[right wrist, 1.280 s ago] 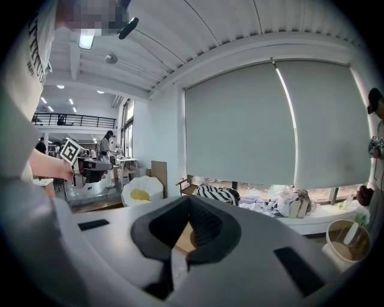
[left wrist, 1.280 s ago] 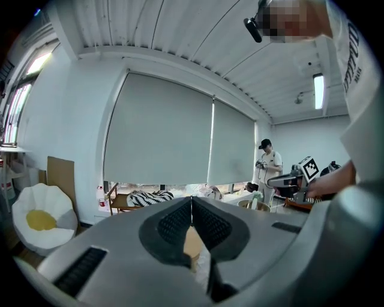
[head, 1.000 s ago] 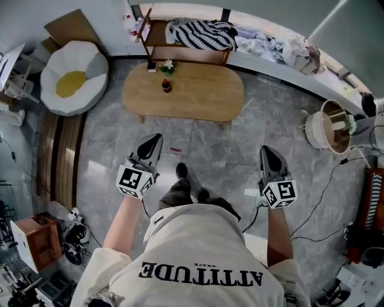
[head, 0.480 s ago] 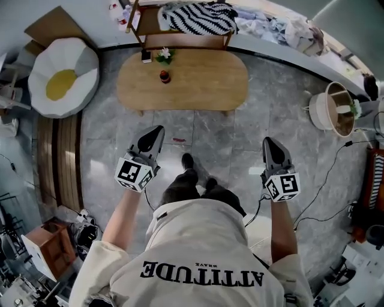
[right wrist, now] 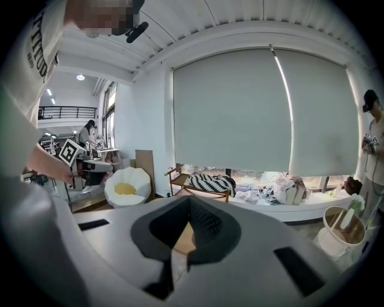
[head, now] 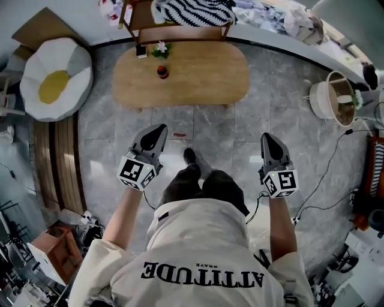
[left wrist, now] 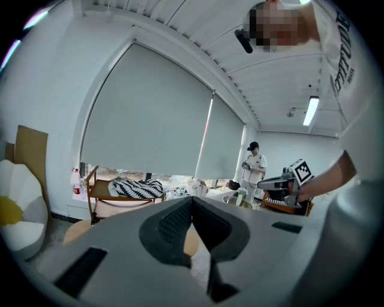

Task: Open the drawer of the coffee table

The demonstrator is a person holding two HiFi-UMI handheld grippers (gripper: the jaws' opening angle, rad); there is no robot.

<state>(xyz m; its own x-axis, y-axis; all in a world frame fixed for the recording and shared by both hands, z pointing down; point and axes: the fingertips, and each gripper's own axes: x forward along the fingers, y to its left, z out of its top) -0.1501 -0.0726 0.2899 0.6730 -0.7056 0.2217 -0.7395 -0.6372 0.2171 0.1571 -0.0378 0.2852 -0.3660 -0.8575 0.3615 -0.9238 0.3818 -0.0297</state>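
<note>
Wooden desk (head: 198,72) sits nearer than a second ago; I'm walking up, still well short. My left claw (head: 157,131) and right claw (head: 267,139) are fully closed, empty. No drawer front visible yet.

Looks steeply down across the floor (head: 216,129) to the counter (head: 204,78), set crosswise ahead of the person's feet. Carries, on its far left part, a jar (head: 162,72), with a potted flower (head: 159,49) behind it and a flat device (head: 141,52) just left of the flower. Backs onto a bench (head: 180,33) with a blanket (head: 192,11) on it. Has a cushion seat (head: 54,81) to its left, a cardboard sheet (head: 45,30) behind that, and a round basket (head: 333,99) well off to the right. Puts the left hand-held gripper (head: 159,130) and the right hand-held gripper (head: 266,138) either side of the legs, both short of the counter, with a scrap (head: 178,134) on the floor just beside the left one.
</note>
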